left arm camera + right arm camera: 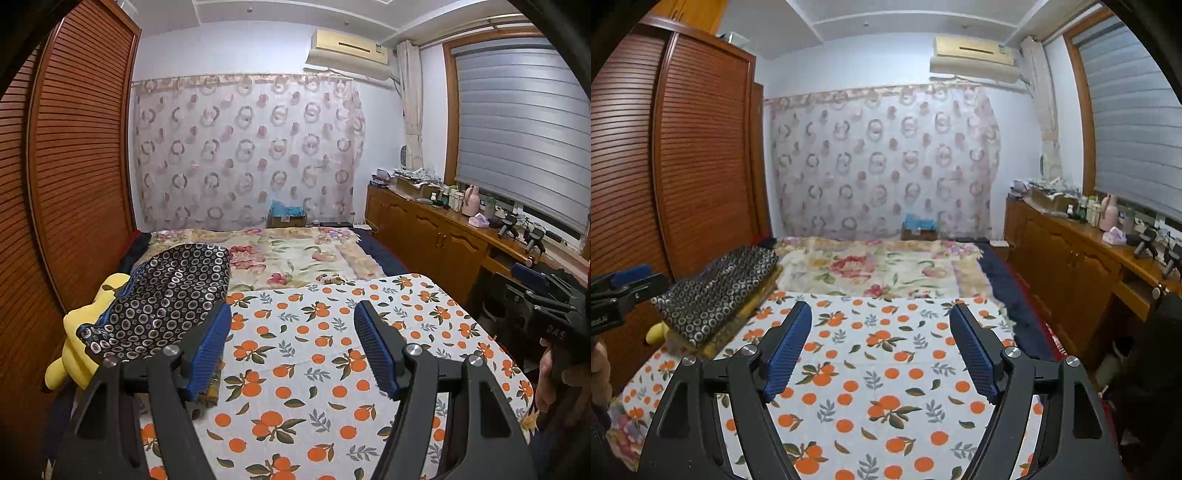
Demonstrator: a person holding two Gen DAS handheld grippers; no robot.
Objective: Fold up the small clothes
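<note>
A dark garment with a white ring pattern [166, 299] lies folded on a yellowish stack at the left of the bed, also in the right wrist view [716, 291]. A white cloth with orange fruit print [314, 354] is spread flat over the near bed, also in the right wrist view [879, 369]. My left gripper [293, 314] is open and empty above this cloth, just right of the dark garment. My right gripper [881, 314] is open and empty above the cloth's middle. The right gripper shows at the left wrist view's right edge [543, 295].
A yellow plush toy [81, 332] lies at the bed's left edge by the slatted wooden wardrobe [74, 166]. A floral blanket [295, 254] covers the far bed. A wooden cabinet [443, 229] with bottles runs along the right under the window.
</note>
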